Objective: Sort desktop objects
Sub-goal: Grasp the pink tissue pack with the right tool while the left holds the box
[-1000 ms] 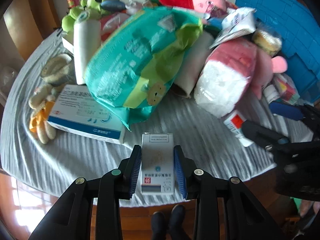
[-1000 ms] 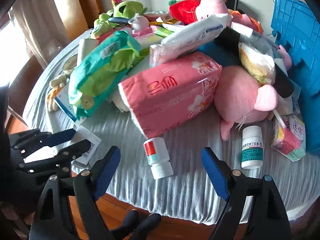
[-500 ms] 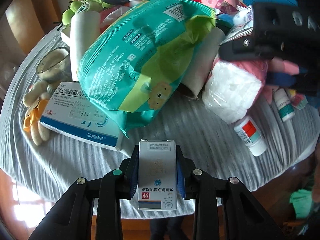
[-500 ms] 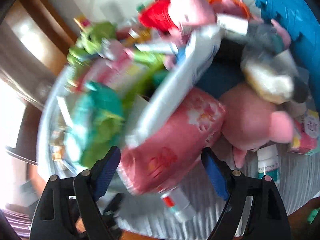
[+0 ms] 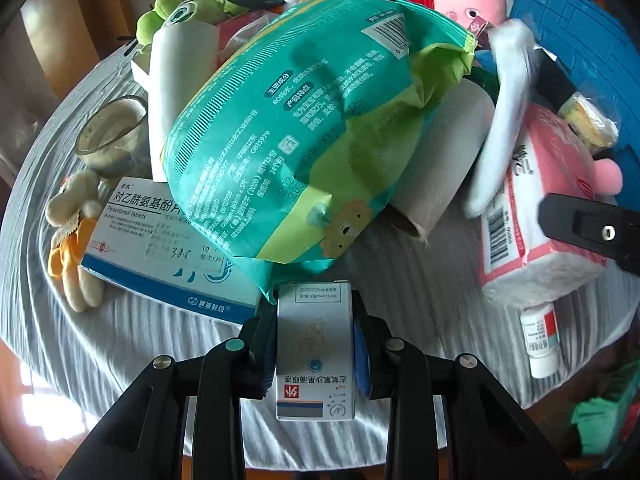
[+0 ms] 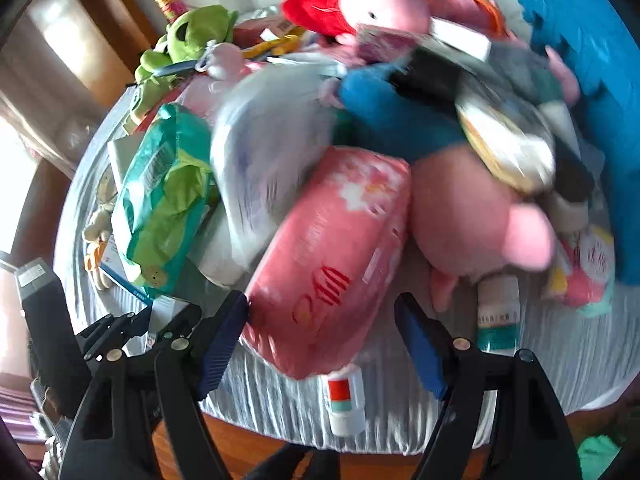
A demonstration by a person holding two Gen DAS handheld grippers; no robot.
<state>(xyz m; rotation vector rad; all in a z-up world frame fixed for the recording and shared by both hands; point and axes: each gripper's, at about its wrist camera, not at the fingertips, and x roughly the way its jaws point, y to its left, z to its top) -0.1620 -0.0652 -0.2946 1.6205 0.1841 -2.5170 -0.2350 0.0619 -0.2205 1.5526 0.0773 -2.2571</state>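
Left gripper (image 5: pixel 315 354) clamped on a small white medicine box (image 5: pixel 315 344) at the near edge of the table (image 5: pixel 400 272); right gripper (image 6: pixel 320 340) closing around the pink tissue pack (image 6: pixel 328 256).

The box stands pinched by its two long sides between the left pads, its far end just under the corner of the green wipes pack (image 5: pixel 316 136); it should probably be drawn out toward the near edge so the pack is not dragged. The right jaws are still apart, and whether a pad yet touches the pink pack cannot be told. A red-labelled bottle (image 6: pixel 344 400) lies just below that pack, a blue-and-white tablet box (image 5: pixel 160 248) beside the wipes, and plush toys crowd the far edge.
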